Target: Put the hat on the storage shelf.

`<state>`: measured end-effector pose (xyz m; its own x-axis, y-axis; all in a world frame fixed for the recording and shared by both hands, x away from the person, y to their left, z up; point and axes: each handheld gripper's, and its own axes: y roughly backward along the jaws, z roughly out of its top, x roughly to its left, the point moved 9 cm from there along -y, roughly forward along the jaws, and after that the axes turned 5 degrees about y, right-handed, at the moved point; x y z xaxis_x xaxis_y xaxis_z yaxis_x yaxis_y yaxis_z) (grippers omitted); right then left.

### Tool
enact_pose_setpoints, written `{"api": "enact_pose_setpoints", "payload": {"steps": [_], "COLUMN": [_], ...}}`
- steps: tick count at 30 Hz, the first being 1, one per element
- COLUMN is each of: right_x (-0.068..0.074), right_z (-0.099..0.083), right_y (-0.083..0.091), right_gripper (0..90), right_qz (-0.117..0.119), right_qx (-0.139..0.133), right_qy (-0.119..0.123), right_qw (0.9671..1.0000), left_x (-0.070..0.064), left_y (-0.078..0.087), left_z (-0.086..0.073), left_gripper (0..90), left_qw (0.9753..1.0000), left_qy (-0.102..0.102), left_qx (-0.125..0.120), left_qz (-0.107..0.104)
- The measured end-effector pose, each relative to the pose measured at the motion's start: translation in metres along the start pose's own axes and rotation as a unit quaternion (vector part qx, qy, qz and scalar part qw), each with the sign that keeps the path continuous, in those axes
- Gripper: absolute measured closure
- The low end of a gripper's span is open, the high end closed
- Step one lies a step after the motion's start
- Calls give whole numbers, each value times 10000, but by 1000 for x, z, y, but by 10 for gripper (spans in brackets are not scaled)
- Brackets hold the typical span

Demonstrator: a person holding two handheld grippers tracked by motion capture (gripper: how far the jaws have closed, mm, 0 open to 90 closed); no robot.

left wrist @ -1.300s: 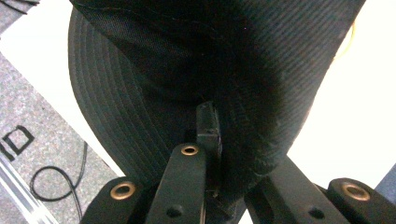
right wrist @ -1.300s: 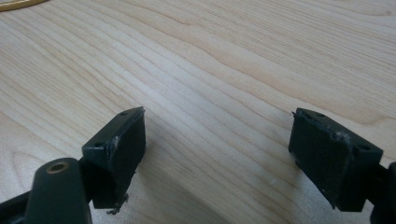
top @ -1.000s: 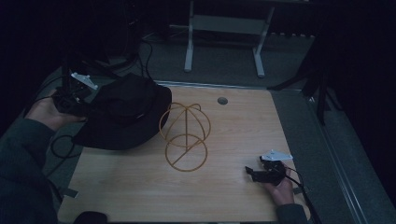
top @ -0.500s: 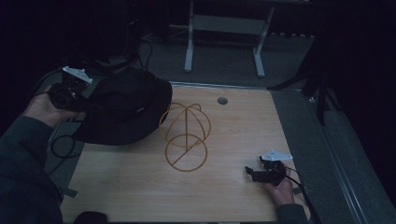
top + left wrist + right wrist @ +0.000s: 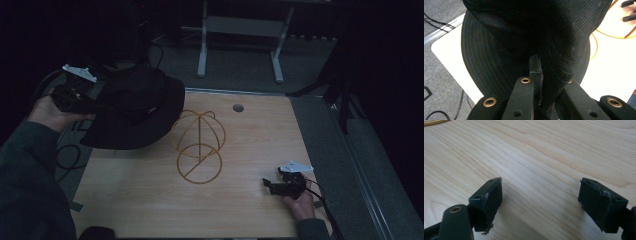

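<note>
Hat (image 5: 135, 107), black, held off bench (image 5: 150, 200) at left edge, beside wire stand (image 5: 198, 145). Your left tool (image 5: 541, 82) clamps hat brim, fabric bunched between jaws. Your right tool (image 5: 541, 202) rests low over bare bench, jaws spread, gripping nothing.

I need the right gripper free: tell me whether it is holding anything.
No: in the right gripper view the right gripper stands open with bare wooden table between its jaws.
</note>
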<state>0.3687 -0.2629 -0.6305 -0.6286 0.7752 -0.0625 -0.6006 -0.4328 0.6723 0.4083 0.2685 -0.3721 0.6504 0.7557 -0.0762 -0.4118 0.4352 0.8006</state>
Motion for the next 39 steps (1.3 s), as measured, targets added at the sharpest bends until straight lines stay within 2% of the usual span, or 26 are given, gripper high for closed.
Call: {"api": "enact_pose_setpoints", "payload": {"steps": [11,21,28,33,39], "right_x": [1,3,3,3,3], "right_z": [0,0,0,0,0], "right_y": [0,0,0,0,0], "right_gripper": [191,190,190,190,190], "right_qz": [26,81,90,94,97], "right_qx": [-2,-8,-9,-7,-6], "right_qy": [38,67,76,79,81], "right_qw": [10000,9999,9999,9999,9999], "left_x": [-1,-2,-1,-1,-5], "left_y": [1,4,7,14,22], "left_z": [5,12,20,24,26], "left_gripper": [882,887,887,886,886], "left_qw": [9998,9997,9991,9979,9973], "left_qy": [62,73,146,216,183], "left_qx": [-162,-222,-402,-609,-684], "left_qz": [-69,42,60,-67,-171]}}
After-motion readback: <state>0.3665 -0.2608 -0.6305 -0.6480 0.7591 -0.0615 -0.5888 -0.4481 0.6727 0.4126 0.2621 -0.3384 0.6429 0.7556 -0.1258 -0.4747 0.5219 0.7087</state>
